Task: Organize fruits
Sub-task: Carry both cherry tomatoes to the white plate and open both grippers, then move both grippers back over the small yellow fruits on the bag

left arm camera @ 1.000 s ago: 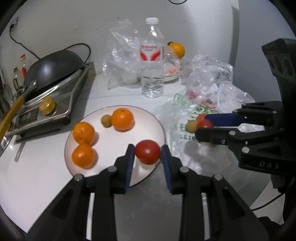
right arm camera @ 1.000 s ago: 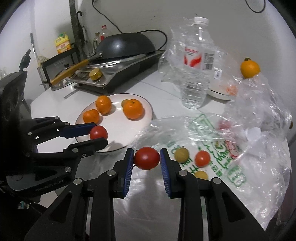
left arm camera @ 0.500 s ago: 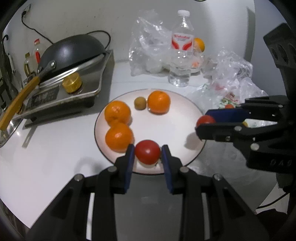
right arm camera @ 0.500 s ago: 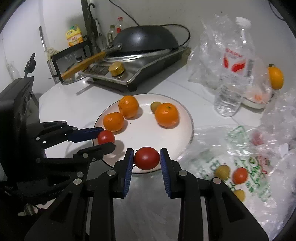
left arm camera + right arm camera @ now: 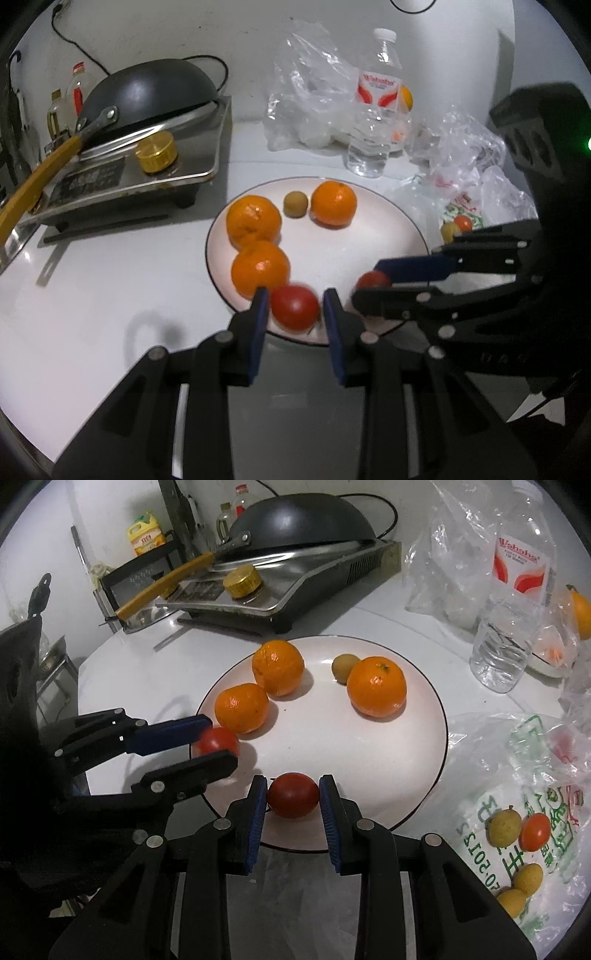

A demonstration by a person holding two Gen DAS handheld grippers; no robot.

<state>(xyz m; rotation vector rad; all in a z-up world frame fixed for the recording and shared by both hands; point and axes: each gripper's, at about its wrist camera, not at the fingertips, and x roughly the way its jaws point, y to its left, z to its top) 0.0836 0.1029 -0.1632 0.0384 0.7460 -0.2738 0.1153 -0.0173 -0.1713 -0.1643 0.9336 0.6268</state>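
Observation:
A white plate (image 5: 399,229) (image 5: 424,746) holds three oranges (image 5: 334,202) (image 5: 376,686) and a small brown fruit (image 5: 295,204). My left gripper (image 5: 295,308) has its jaws slightly apart around a red tomato (image 5: 295,307) that rests on the plate's near rim beside an orange (image 5: 259,267). My right gripper (image 5: 293,795) is shut on another red tomato (image 5: 293,795) just over the plate's near edge. In the right wrist view the left gripper (image 5: 218,743) is at the plate's left rim with its tomato (image 5: 215,741).
A printed plastic bag (image 5: 517,830) to the right carries a tomato (image 5: 534,831) and several small yellow fruits (image 5: 504,826). A water bottle (image 5: 375,107), clear bags (image 5: 303,96) and a stove with a wok (image 5: 147,96) stand behind the plate.
Both grippers moved closer in over the plate's near rim. The left jaws have parted a little and its tomato now sits on the plate. The right still grips its tomato.

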